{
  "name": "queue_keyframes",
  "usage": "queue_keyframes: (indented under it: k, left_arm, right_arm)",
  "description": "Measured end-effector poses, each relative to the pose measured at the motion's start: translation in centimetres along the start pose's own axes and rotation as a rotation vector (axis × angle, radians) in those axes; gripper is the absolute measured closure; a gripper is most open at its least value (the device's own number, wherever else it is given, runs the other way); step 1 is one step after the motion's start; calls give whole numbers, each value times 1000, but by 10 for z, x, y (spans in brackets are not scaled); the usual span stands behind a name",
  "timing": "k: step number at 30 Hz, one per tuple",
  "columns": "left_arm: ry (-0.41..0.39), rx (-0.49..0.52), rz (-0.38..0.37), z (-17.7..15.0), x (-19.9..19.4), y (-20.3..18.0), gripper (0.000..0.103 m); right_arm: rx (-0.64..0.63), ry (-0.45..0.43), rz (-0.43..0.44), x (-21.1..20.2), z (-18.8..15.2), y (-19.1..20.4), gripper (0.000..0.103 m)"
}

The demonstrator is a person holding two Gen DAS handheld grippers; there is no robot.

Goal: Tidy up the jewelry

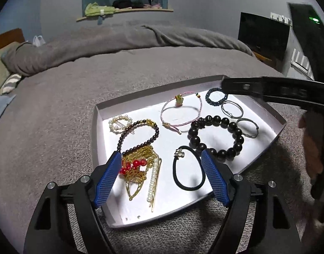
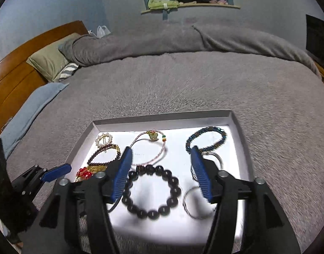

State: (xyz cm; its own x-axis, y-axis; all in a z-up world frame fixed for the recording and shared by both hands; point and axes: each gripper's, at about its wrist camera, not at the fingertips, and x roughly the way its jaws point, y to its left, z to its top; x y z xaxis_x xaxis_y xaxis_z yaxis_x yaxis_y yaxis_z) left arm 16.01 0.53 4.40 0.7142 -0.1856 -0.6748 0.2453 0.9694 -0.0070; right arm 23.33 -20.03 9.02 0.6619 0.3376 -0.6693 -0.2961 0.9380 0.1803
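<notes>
A shallow white tray (image 1: pixel 98 114) lies on the grey bed and holds the jewelry. In the left wrist view I see a large black bead bracelet (image 1: pixel 239 136), a black hair tie (image 1: pixel 179 180), a pink cord bracelet (image 1: pixel 201 105), a gold chain with red beads (image 1: pixel 140 156), a pearl clip (image 1: pixel 154 175), a dark bead bracelet (image 1: pixel 140 124) and a blue bracelet (image 1: pixel 210 101). My left gripper (image 1: pixel 162 154) is open and empty above the tray's near edge. My right gripper (image 2: pixel 161 148) is open and empty above the black bead bracelet (image 2: pixel 174 190).
The tray (image 2: pixel 236 122) sits near the front of the grey blanket (image 2: pixel 183 84). Pillows (image 2: pixel 50 61) and a wooden headboard (image 2: pixel 14 74) are at the far left. A dark screen (image 1: pixel 265 33) stands at the right. The right gripper's body (image 1: pixel 288 91) crosses the tray's far right corner.
</notes>
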Motion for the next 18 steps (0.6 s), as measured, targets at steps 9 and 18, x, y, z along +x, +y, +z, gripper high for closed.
queue_keyframes:
  k: [9, 18]
  left_arm:
    - [-43, -19, 41, -9, -22, -8, 12]
    - [-85, -64, 139, -19, -37, -18, 10]
  right_arm:
    - [-40, -79, -32, -61, -27, 6, 14]
    - [-31, -124, -73, -93, -61, -16, 6]
